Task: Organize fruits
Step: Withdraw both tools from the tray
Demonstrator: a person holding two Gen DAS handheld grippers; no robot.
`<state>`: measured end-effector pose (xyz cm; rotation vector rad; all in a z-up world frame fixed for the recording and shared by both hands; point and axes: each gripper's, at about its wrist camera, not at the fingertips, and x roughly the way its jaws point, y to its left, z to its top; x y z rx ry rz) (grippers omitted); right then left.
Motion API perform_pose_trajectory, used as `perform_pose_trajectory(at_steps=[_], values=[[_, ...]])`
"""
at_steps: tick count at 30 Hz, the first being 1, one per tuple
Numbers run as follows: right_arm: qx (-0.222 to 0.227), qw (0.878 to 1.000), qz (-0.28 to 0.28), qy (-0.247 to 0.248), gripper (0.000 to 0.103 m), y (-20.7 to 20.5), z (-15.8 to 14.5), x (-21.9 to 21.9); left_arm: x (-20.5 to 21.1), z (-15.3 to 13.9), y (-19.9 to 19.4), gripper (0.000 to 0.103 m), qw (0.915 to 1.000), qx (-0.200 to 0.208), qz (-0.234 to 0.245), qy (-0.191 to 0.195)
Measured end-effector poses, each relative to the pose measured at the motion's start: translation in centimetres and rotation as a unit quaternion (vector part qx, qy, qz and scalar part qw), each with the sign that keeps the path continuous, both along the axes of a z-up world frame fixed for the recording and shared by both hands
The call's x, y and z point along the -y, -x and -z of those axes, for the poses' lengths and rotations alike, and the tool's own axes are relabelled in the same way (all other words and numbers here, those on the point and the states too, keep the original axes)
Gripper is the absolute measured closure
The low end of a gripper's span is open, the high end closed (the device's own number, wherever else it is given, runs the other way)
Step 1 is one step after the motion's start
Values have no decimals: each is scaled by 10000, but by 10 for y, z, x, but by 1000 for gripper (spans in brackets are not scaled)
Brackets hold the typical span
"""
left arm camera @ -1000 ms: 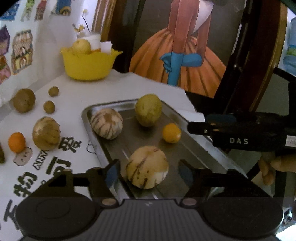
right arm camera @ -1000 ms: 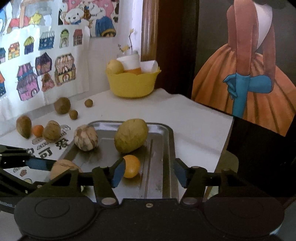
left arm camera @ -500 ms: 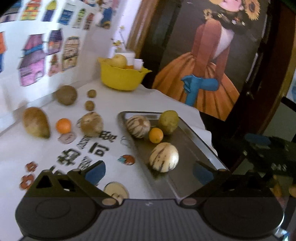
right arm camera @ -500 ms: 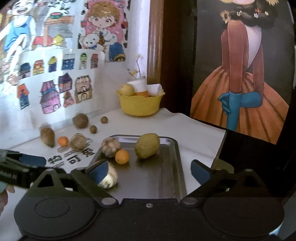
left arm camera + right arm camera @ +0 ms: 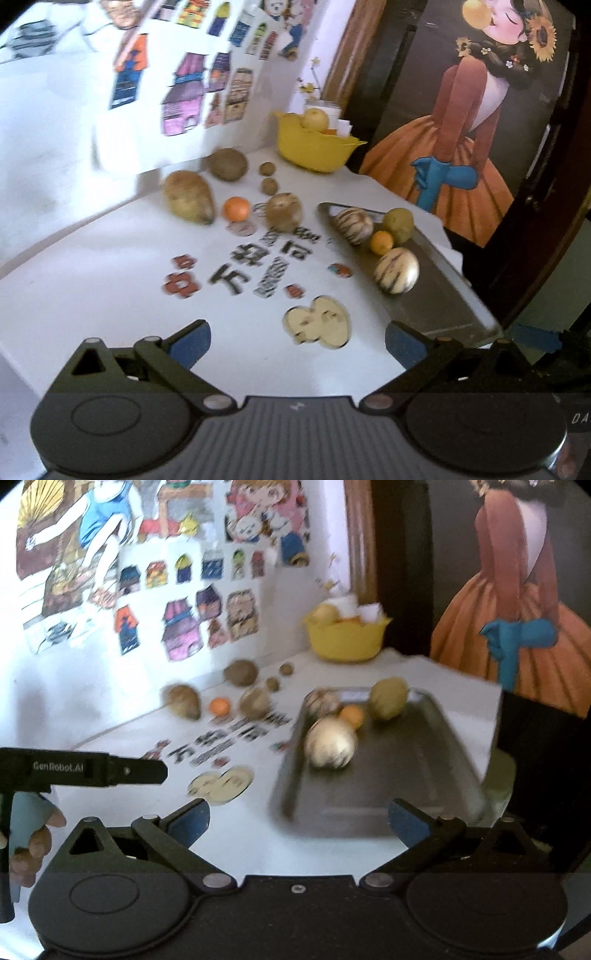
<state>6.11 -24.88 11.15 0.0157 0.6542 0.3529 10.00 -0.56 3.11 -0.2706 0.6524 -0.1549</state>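
We see the left hand-held gripper (image 5: 297, 343) fully released and the right hand-held gripper (image 5: 299, 821) spreading, jaws opening — both empty. Beyond, on the white tabletop (image 5: 110, 295), a metal tray (image 5: 406, 775) carries four fruits — a striped melon (image 5: 330, 742) nearest.

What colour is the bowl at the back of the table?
Yellow; the bowl shows best in the left wrist view.

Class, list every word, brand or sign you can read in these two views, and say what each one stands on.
"GenRobot.AI": on the black bar of the other claw, right wrist view.
"DA", cut off at the frame edge: on the left claw's body.
Large black Chinese characters on the white table: too blurred to read.
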Motion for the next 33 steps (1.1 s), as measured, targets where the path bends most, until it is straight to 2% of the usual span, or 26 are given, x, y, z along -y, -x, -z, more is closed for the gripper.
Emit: perform_pose_trajectory(at_steps=[7, 14, 21, 27, 33], values=[[-330, 9993, -166, -95, 1, 9, 12, -26, -34, 8, 27, 1, 9997, -72, -244, -57], [-430, 9977, -512, -68, 1, 3, 11, -51, -68, 16, 43, 1, 9979, -188, -619, -30], [-355, 9948, -956, 52, 1, -10, 5, -78, -89, 13, 41, 0, 9967, -167, -787, -58], [17, 9889, -1363, 599, 1, -25, -4, -96, -98, 7, 26, 0, 9962, -133, -837, -185], [240, 9831, -1558, 931, 1, -45, -10, -97, -96, 3, 1, 0, 9967, -67, -772, -226]])
